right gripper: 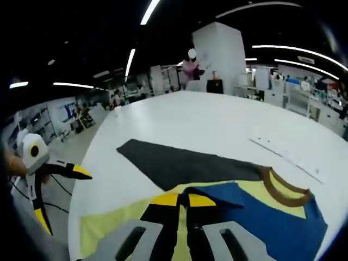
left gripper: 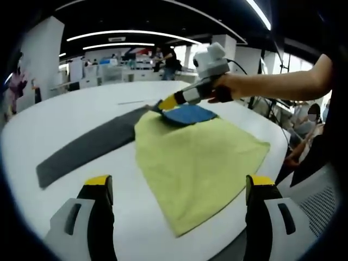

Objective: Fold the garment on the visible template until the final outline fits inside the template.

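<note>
A yellow garment (left gripper: 196,163) with a blue panel (left gripper: 187,114) and a brown collar (right gripper: 283,190) lies on the white table. One side of it overlaps a dark grey template sheet (left gripper: 87,147), seen as a long dark shape (right gripper: 185,163) in the right gripper view. My right gripper (right gripper: 184,200) is shut on the garment's edge near the collar. In the left gripper view it comes in from the right (left gripper: 166,103), held by a hand. My left gripper (left gripper: 179,185) stands wide open above the garment's near corner, holding nothing. It hangs off the table's edge at the left (right gripper: 60,198).
The round white table (left gripper: 70,114) carries a thin pale strip (right gripper: 288,152) beyond the collar. A person's arm (left gripper: 283,84) reaches in from the right. Seated people, desks and a white pillar (right gripper: 217,49) fill the office behind.
</note>
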Available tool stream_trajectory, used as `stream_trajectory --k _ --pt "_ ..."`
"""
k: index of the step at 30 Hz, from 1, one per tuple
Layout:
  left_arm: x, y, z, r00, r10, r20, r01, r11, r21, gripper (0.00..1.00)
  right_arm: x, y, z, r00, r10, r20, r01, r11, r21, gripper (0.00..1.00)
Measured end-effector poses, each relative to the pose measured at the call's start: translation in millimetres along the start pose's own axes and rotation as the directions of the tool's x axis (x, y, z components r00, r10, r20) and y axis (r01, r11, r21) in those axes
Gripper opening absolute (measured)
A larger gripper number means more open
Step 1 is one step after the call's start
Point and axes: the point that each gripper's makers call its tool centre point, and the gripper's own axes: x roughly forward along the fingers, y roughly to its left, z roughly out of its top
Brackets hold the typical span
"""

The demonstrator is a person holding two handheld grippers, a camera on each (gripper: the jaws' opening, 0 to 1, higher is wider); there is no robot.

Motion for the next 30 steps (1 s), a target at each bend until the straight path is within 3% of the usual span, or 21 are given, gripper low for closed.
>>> stream_trajectory --k 7,11,15,19,30 --pt "-1 1.2 0.7 1.0 0.006 0.004 -0.006 1.0 -0.001 0.99 1 3 -0.9 1.0 0.01 0.001 -0.011 0.999 0.031 0.06" --pt "-1 1.6 1.4 1.0 0.011 0.004 -0.011 1.0 0.001 0.99 -1 2 -0.3 1.0 0.009 0.008 -0.01 0.999 0.032 0.2" --pt "-2 2.3 2.9 1.0 0.016 0.007 -0.016 1.0 0.009 0.99 -5 -2 -4.4 1.0 -0.009 -0.01 0.009 1.0 0.004 0.28" --pt "-3 4.5 4.0 1.0 0.026 0.01 -0.026 1.0 0.012 0.99 -13 -12 -11.0 0.999 -0.042 -0.023 0.042 0.999 -0.011 0.4" --pt "-6 10.9 7.3 0.999 0.048 0.008 -0.048 0.998 0.03 0.99 -49 -43 -30.3 0.99 -0.135 -0.051 0.135 0.991 -0.015 0.55"
